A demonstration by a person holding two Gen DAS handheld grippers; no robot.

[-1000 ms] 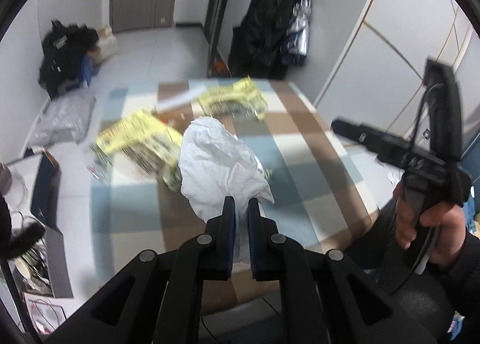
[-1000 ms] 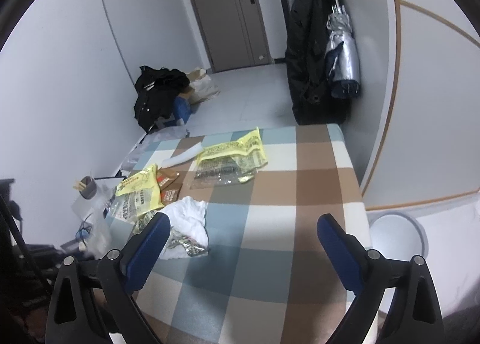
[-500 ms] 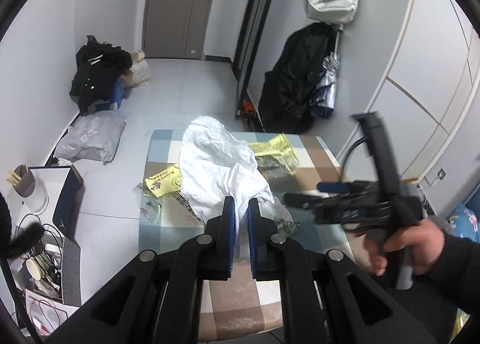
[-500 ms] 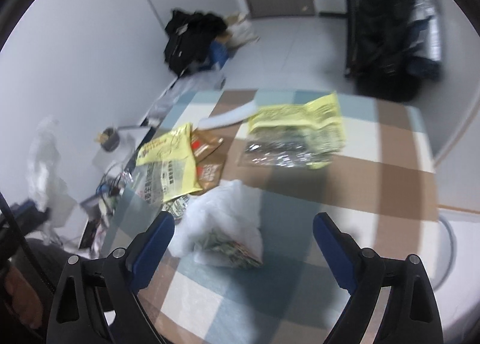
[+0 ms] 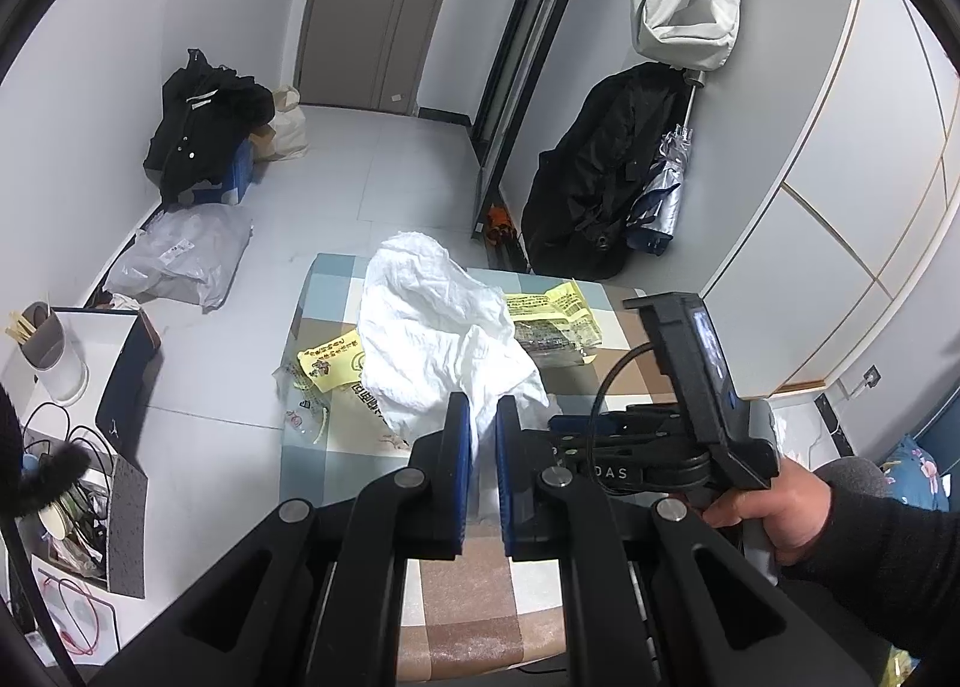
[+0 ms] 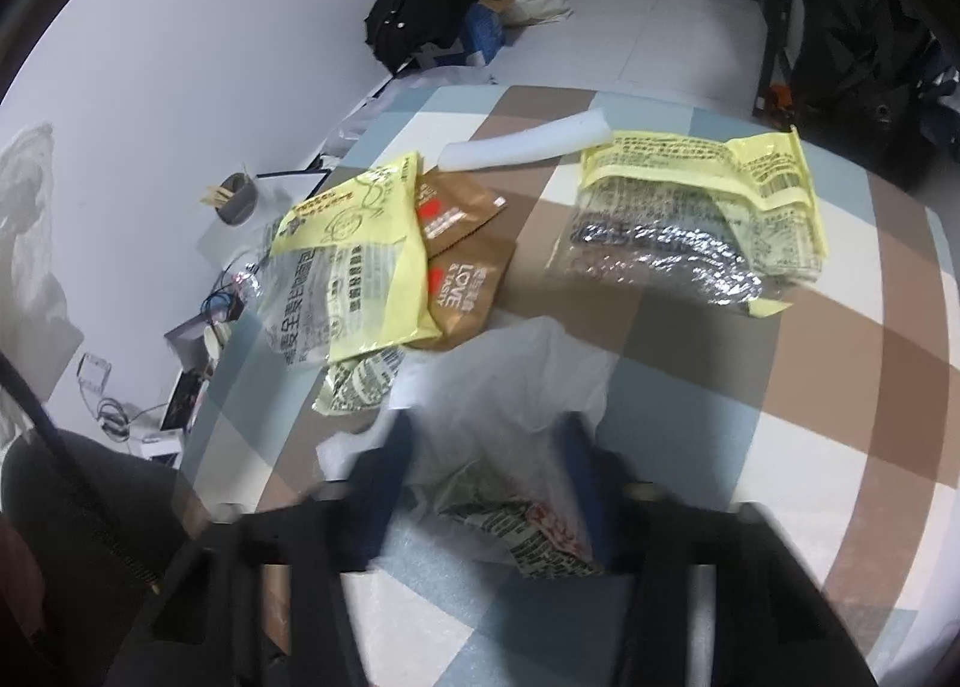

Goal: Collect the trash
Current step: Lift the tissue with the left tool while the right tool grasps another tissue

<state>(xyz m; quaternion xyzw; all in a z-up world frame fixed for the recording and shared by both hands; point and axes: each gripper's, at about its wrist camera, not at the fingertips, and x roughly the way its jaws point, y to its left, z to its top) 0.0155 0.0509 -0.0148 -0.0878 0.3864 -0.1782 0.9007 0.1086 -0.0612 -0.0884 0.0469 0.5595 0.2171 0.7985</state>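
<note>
My left hand-held gripper (image 5: 478, 435) is squeezed tight on a white plastic bag (image 5: 438, 327). The bag is lifted up over the counter (image 5: 468, 585), which has a cloth with blue, brown and white squares.

My right hand-held gripper (image 6: 486, 465) points down at the near part of the counter. Its jaws have just been closing in. Between them are a thin see-through bag (image 6: 516, 387) and a crumpled printed wrapper (image 6: 528, 531). The picture is blurry there, so I cannot tell if the pads press on them. My right hand (image 5: 774, 513), in a dark sleeve, holds the handle.

More trash lies on the counter. Near the left edge is a yellow snack bag (image 6: 354, 267). Two brown packets (image 6: 462, 273) stick out from under its right side. Near the far right corner lies another yellow bag (image 6: 696, 213), with a shiny clear part. A white strip (image 6: 528, 144) lies by the far edge, between the two yellow bags.

On the floor past the counter I see a black coat (image 5: 204, 117) on a blue box and a grey plastic bag (image 5: 180, 255). A dark coat (image 5: 600, 189) and a folded umbrella (image 5: 666, 189) hang by the wall.
</note>
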